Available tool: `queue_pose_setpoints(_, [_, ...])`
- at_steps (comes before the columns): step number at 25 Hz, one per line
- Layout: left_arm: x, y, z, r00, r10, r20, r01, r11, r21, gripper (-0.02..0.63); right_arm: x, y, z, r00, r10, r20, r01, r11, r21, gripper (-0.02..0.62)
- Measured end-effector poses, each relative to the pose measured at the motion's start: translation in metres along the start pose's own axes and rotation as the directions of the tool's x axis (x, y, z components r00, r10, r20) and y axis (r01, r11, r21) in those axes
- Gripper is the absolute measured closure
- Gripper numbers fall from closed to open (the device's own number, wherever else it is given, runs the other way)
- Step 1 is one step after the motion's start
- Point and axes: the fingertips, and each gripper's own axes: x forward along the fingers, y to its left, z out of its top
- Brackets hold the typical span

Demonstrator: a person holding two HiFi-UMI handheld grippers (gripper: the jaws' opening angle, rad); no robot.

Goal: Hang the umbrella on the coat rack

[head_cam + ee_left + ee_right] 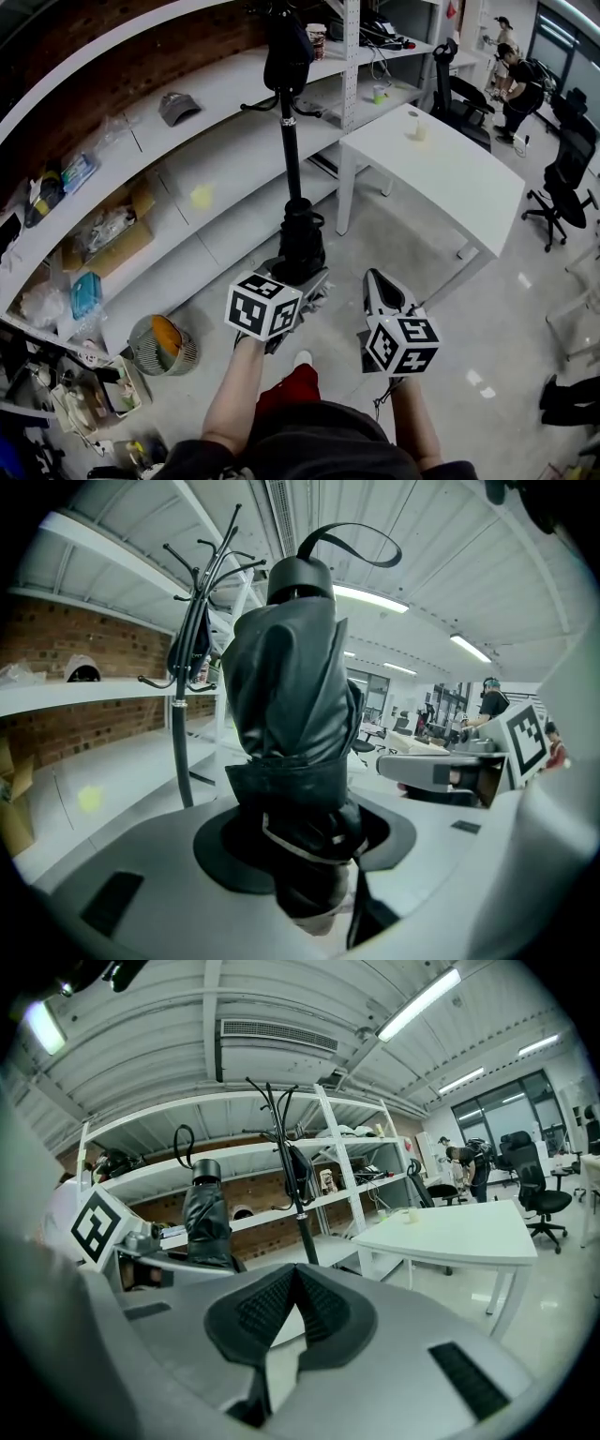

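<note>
A folded black umbrella [302,242] stands upright in my left gripper [298,277], whose jaws are shut on its lower end. In the left gripper view the umbrella [291,696] fills the middle, its strap loop [361,541] curling at the top. The black coat rack [289,141] rises just beyond it, with a dark bag [287,52] hanging from its hooks; its pole [178,733] shows left of the umbrella. My right gripper [379,281] is beside the left one, shut and empty, its pads [319,1302] meeting at the tip.
White shelving [187,159] with boxes, a cap and clutter runs along the left behind the rack. A white table [441,169] stands to the right, with office chairs [562,183] and people beyond it. A wire basket [161,345] sits on the floor at lower left.
</note>
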Motion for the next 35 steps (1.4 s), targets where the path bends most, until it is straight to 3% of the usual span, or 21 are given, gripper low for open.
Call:
queue_pose_setpoints(16, [0.054,0.115,0.065,0.998,-0.056,0.018,0.055,0.998,0.023,0.408,0.125,0.004,0.045,0.998,-0.063,0.017,0.063,0.998,-0.023,0.577])
queue_pose_setpoints(29, [0.076,0.141,0.084,0.993,-0.12,0.0,0.12,0.992,0.04,0.408,0.155,-0.007,0.056,0.991,-0.134,0.02,0.134,0.991,-0.011,0.577])
queue_pose_setpoints(35, [0.103,0.147,0.088,0.988,-0.151,-0.008,0.152,0.988,0.005,0.408,0.171,-0.023,0.063,0.989,-0.144,0.02,0.145,0.989,-0.026,0.577])
